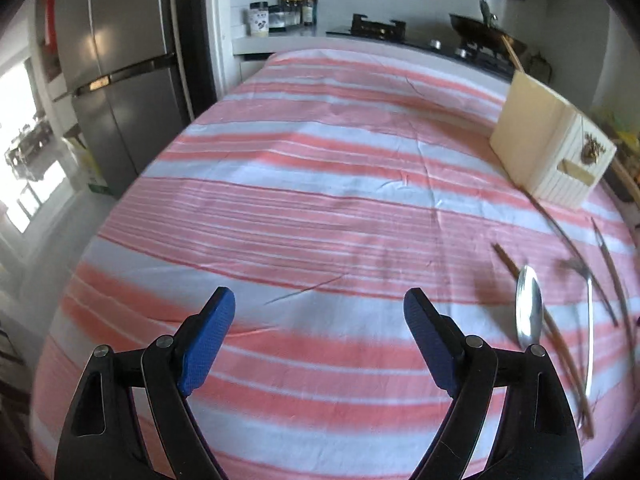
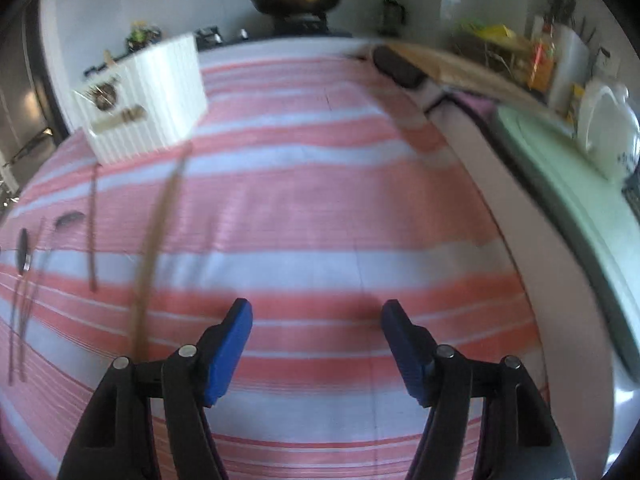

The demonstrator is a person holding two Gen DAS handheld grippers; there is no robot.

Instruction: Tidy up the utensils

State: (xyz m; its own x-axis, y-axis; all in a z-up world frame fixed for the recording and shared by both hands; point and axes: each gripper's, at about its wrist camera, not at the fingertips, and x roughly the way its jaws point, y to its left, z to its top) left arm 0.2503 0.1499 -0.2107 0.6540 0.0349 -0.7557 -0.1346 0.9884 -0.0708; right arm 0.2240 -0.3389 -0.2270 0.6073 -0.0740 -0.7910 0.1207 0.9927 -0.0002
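Loose utensils lie on a pink and white striped cloth [image 1: 320, 184]. In the left wrist view a metal spoon [image 1: 528, 308] lies at the right with a fork [image 1: 588, 320] and several wooden chopsticks [image 1: 560, 340] beside it. My left gripper [image 1: 320, 316] stands open over bare cloth, left of the spoon, with nothing between its blue pads. A white ribbed utensil box [image 1: 560, 152] stands behind them. In the right wrist view the box [image 2: 148, 100] is at the upper left, chopsticks [image 2: 154, 248] and a spoon [image 2: 22, 252] lie left. My right gripper [image 2: 316, 320] is open and empty, right of them.
A grey fridge [image 1: 120, 80] stands left of the table. Behind it are a counter with bottles [image 1: 296, 4] and a stove with a pan [image 2: 296, 0]. At the right edge run a pale green rack [image 2: 560, 168], a white pot [image 2: 608, 132] and a wooden board [image 2: 460, 68].
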